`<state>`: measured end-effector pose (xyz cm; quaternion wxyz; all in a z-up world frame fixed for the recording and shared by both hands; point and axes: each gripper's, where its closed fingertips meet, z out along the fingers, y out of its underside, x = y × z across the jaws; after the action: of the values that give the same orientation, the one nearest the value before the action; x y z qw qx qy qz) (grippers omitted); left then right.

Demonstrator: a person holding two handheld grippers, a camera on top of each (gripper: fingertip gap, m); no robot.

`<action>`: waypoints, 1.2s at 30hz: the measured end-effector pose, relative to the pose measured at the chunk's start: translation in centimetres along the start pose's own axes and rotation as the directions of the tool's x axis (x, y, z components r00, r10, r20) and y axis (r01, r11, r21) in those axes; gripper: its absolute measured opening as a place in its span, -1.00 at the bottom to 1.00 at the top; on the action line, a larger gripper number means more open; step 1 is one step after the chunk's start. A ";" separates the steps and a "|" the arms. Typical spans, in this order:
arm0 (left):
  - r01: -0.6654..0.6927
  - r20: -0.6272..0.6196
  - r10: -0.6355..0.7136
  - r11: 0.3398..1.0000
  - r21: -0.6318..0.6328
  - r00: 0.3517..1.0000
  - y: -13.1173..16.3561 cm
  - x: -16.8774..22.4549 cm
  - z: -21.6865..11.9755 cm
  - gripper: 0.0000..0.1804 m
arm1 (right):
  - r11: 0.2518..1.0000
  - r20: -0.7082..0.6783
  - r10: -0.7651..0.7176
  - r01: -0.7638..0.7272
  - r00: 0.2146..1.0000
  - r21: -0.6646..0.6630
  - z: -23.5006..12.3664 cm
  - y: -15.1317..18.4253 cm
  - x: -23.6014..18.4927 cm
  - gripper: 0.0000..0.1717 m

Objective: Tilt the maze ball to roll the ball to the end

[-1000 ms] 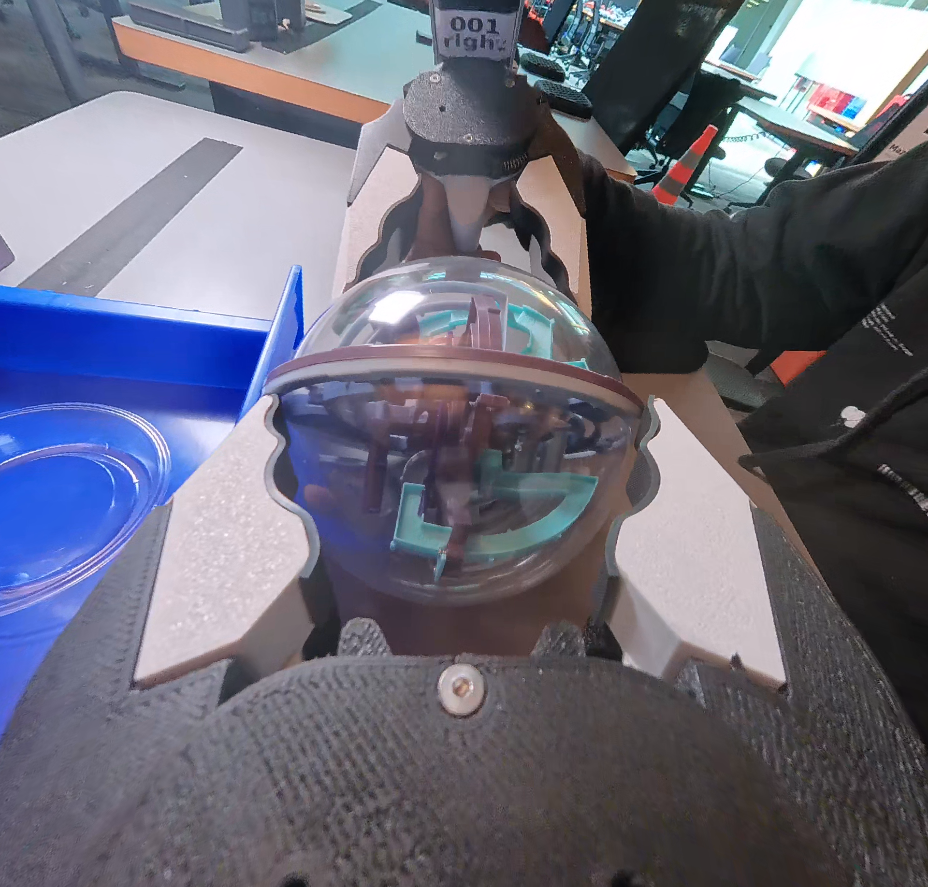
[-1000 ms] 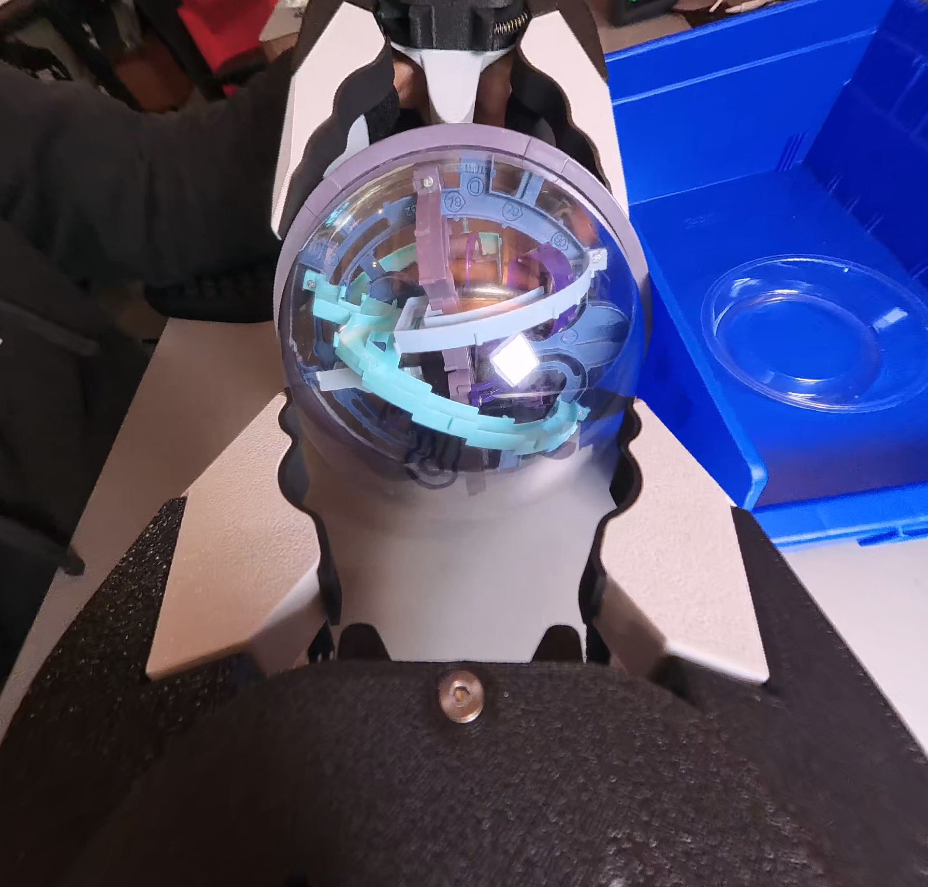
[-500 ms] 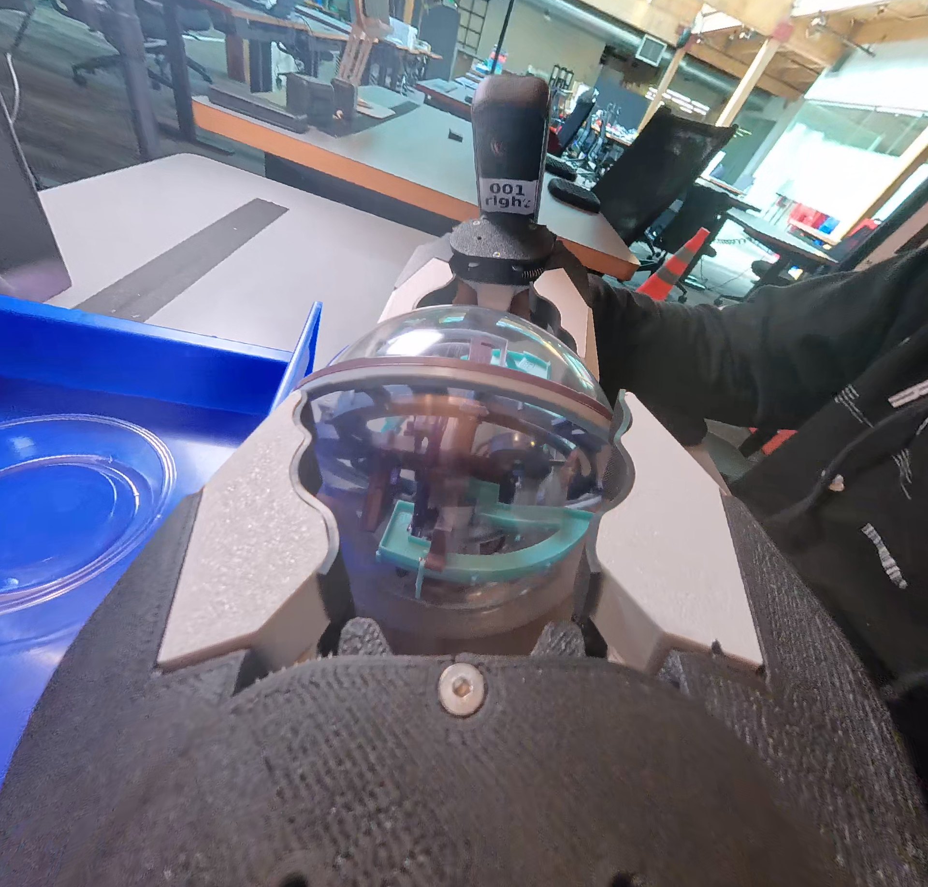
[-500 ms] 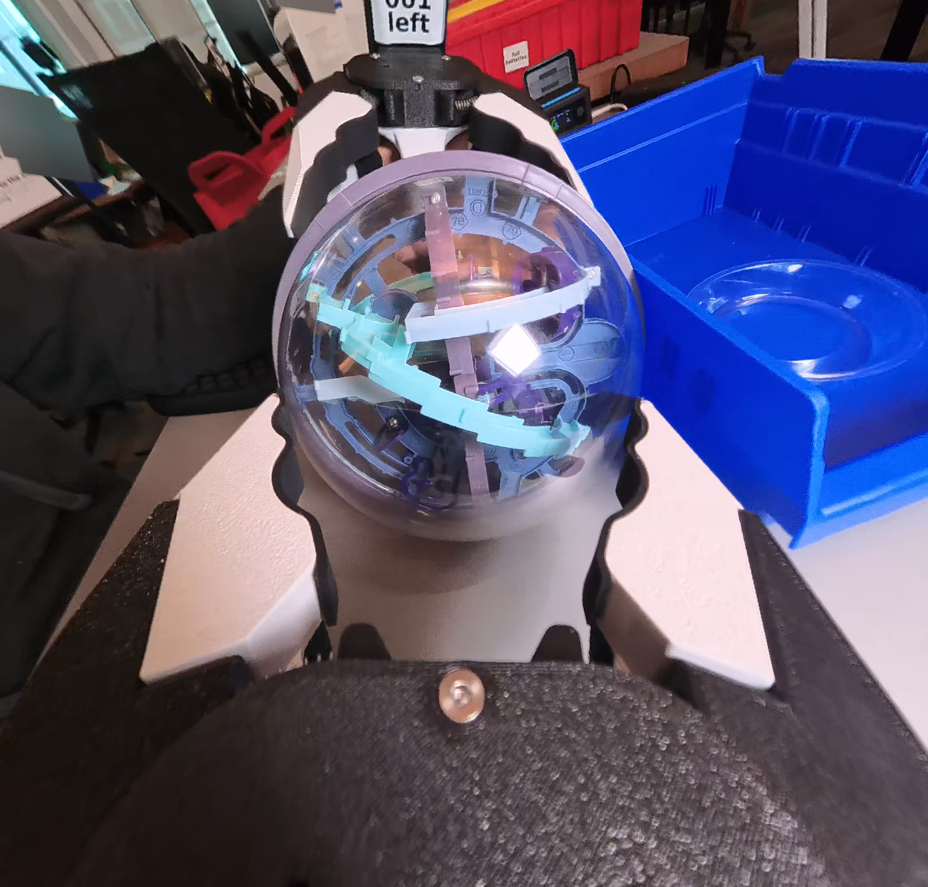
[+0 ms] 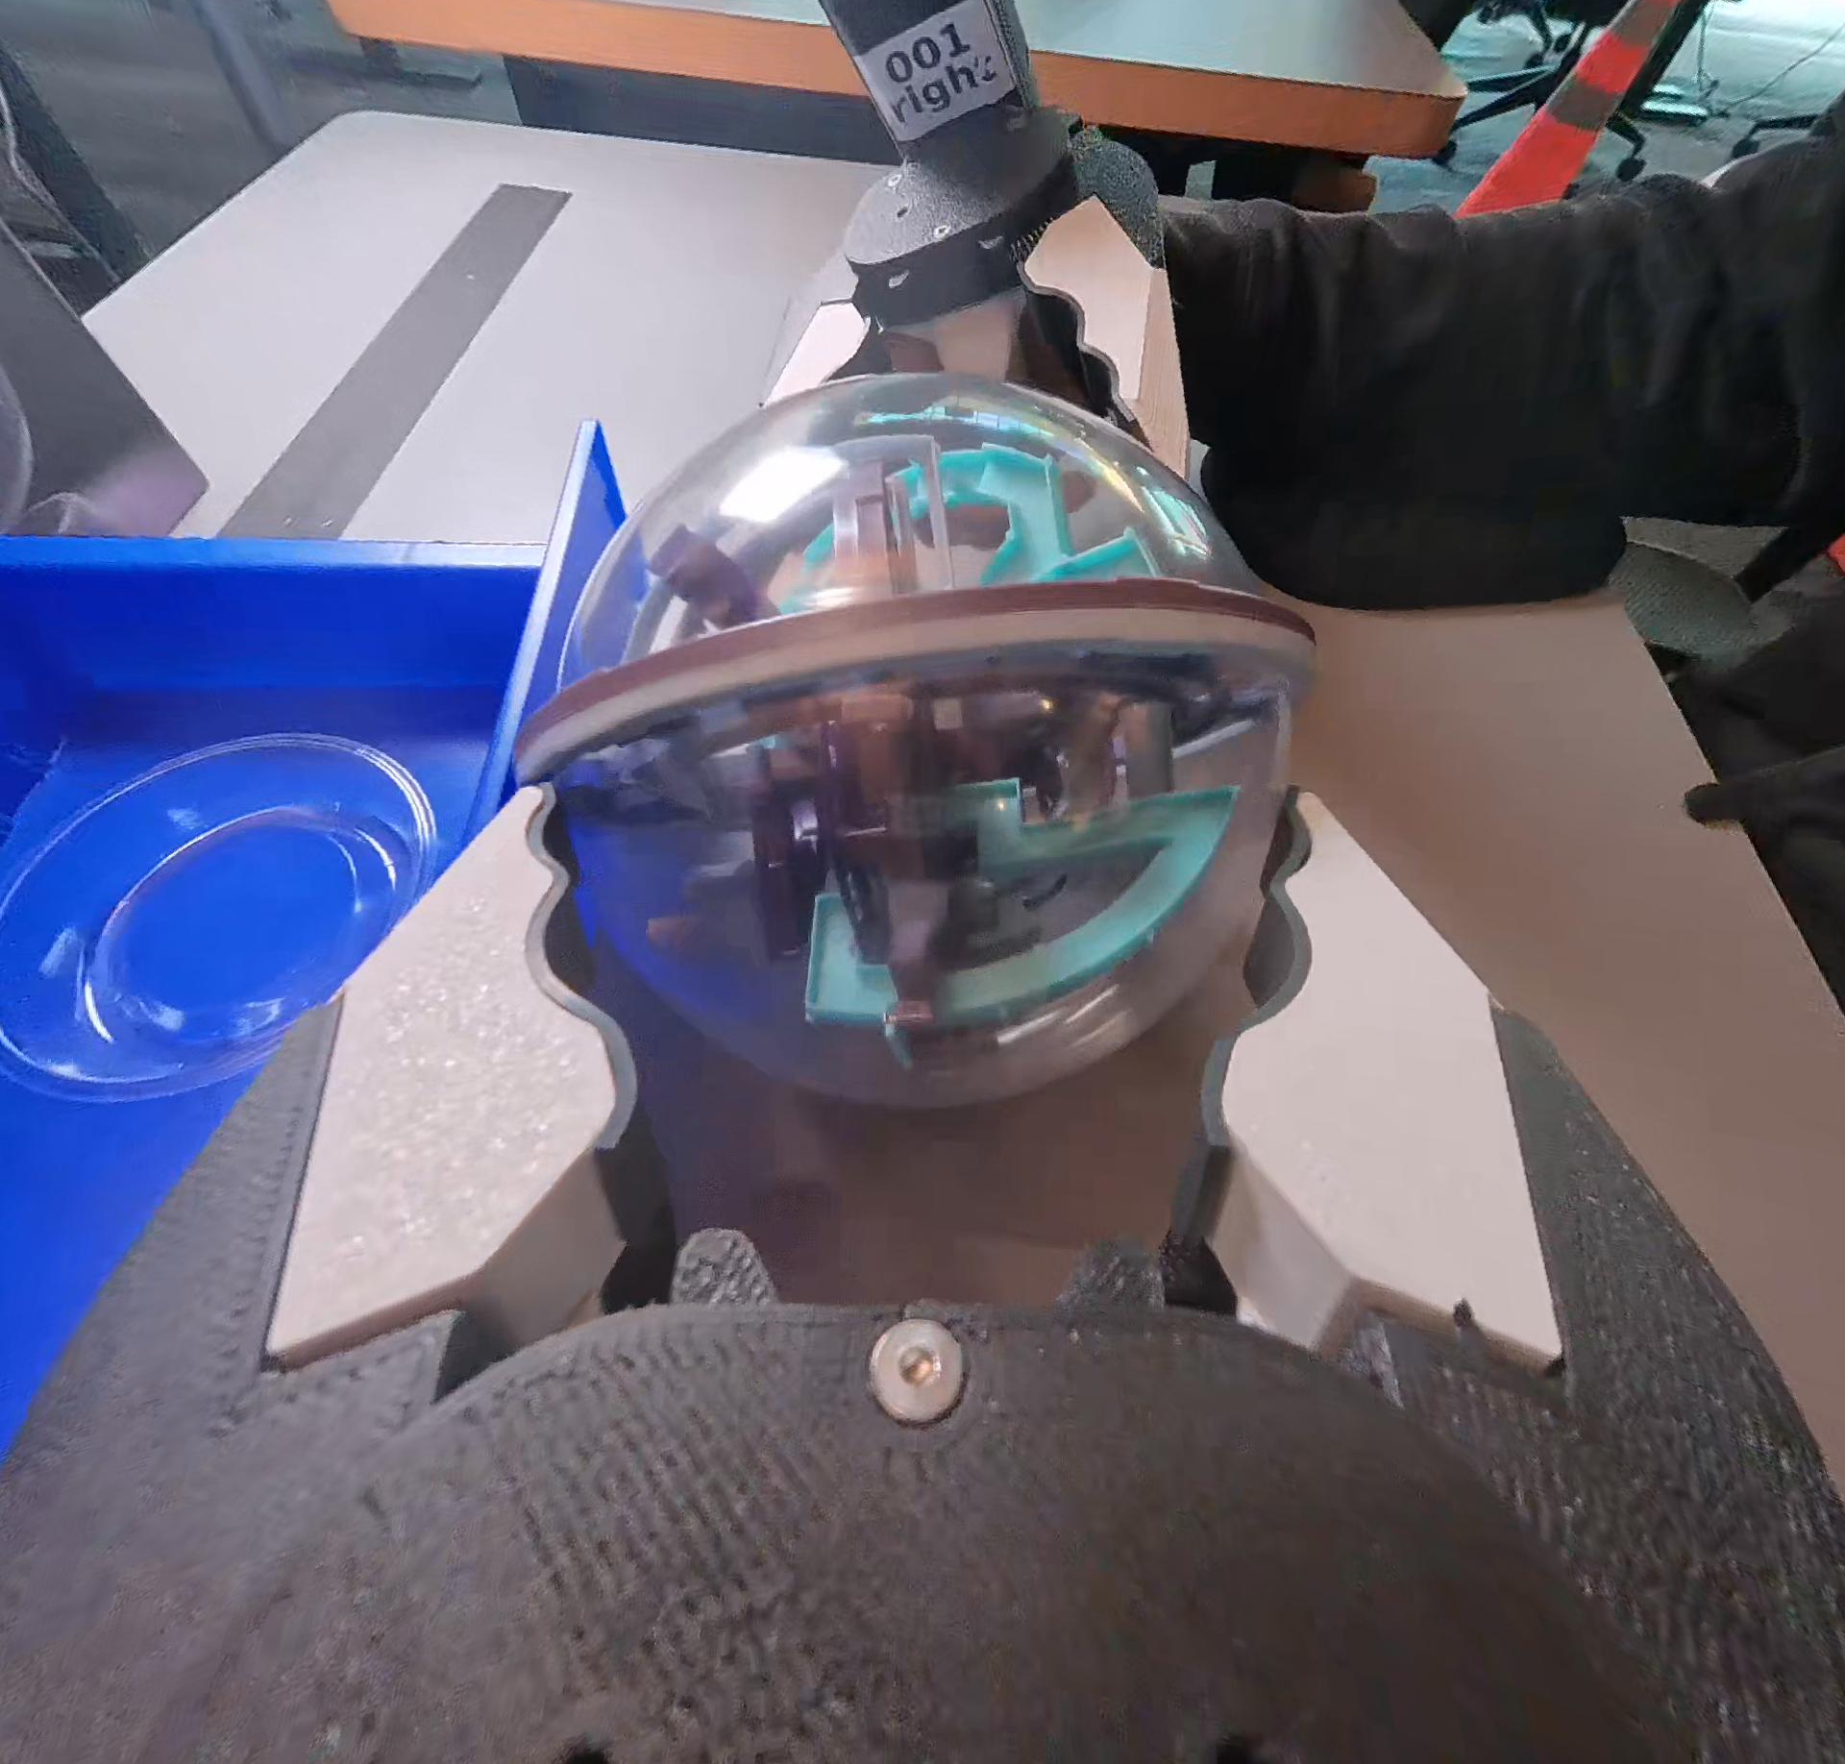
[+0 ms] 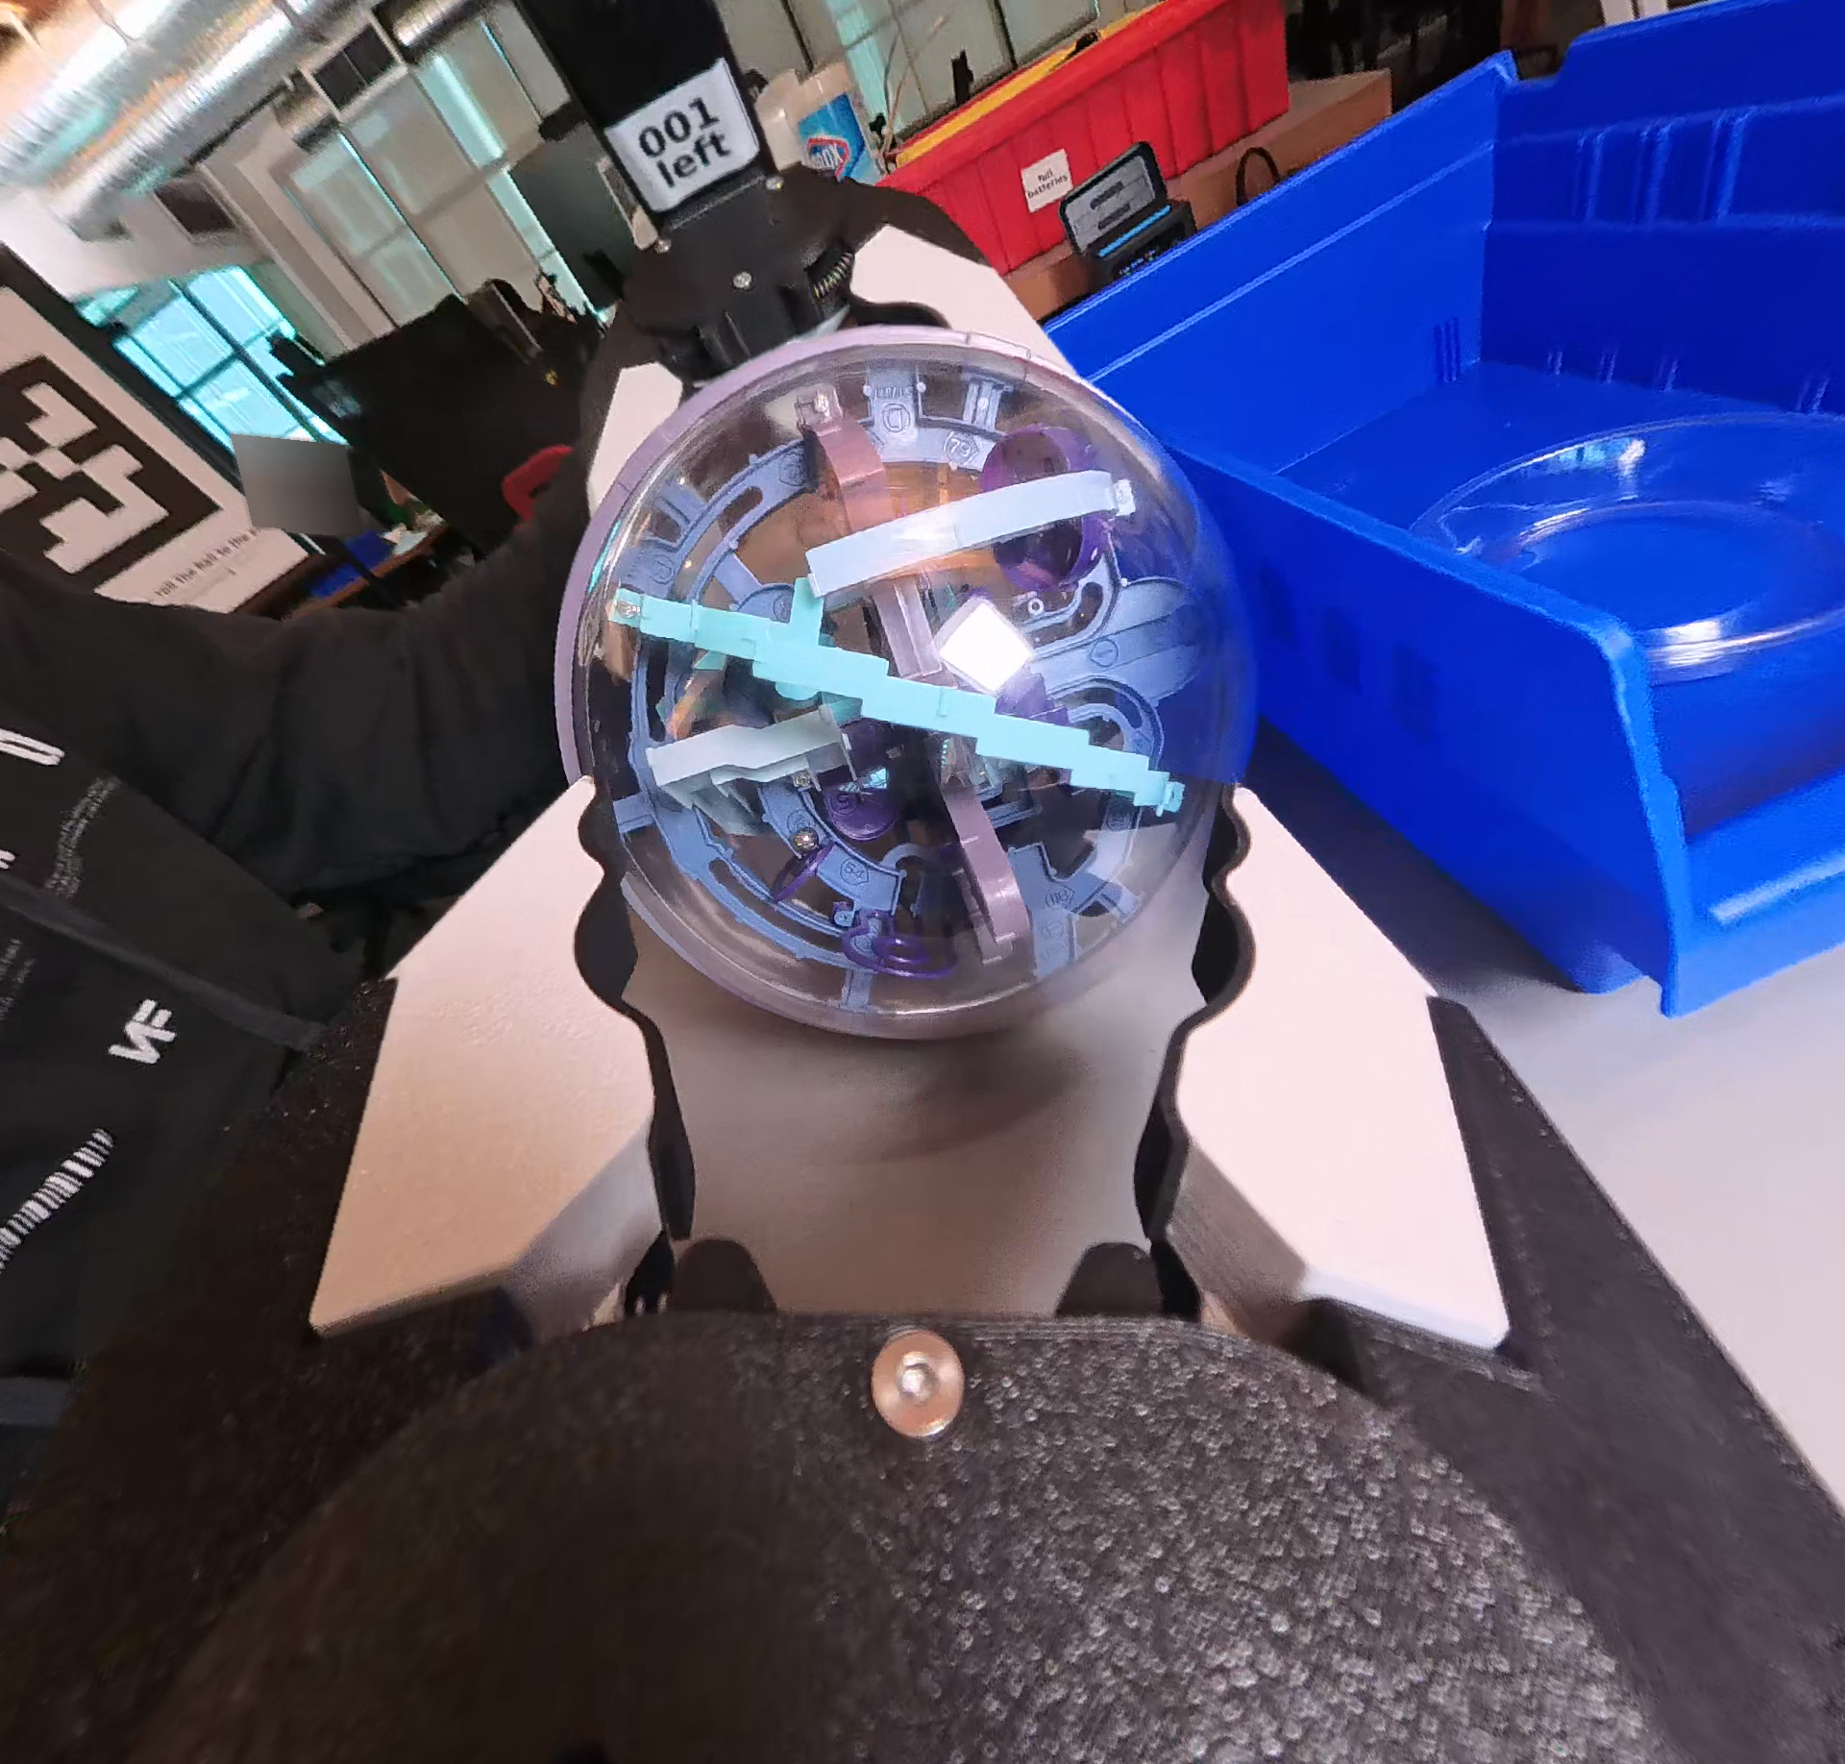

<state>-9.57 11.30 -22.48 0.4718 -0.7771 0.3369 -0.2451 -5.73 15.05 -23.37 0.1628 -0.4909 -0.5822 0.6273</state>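
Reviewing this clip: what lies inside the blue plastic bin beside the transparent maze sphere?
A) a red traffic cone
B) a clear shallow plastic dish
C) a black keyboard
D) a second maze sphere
B: both wrist views show a clear shallow plastic dish resting on the floor of the blue plastic bin, next to the transparent maze sphere.

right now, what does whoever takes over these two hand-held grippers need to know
Left hand-held gripper: shut on the maze ball, fingers on both its sides.
Right hand-held gripper: grips the same ball from the opposite side.
The ball is off the white table, tilted. The blue bin beside it holds a clear dish.
The small steel ball sits on a blue track.
Left: whether it is near the end, I cannot tell; tilt on.
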 end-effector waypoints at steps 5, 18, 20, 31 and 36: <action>0.078 -0.044 -0.075 0.994 0.076 0.996 -0.9 -0.1 0.3 0.50 | 0.998 0.018 0.062 -0.062 0.998 -0.029 -0.4 0.3 -0.1 0.33; 0.125 -0.080 -0.115 0.984 0.124 0.990 -2.4 0.4 0.6 0.48 | 0.982 0.007 -0.053 0.053 0.999 -0.179 0.0 2.6 -1.1 0.37; 0.111 -0.064 -0.103 0.984 0.136 0.993 -3.0 0.4 1.1 0.48 | 0.976 0.004 -0.073 0.072 0.997 -0.205 -0.1 3.1 -0.9 0.39; 0.205 -0.044 -0.201 0.965 0.165 0.979 -3.4 -0.8 1.4 0.47 | 0.977 -0.086 -0.176 0.163 0.981 -0.138 -0.8 1.3 -0.5 0.37; 0.205 -0.039 -0.201 0.965 0.161 0.979 -3.5 -0.8 1.6 0.47 | 0.932 -0.193 -0.348 0.316 0.917 -0.179 -1.2 -1.0 -2.1 0.36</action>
<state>-7.97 13.97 -20.08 0.5027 -0.7632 0.2395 -0.3277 -4.19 14.35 -21.35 0.2950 -0.4618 -0.6793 0.4881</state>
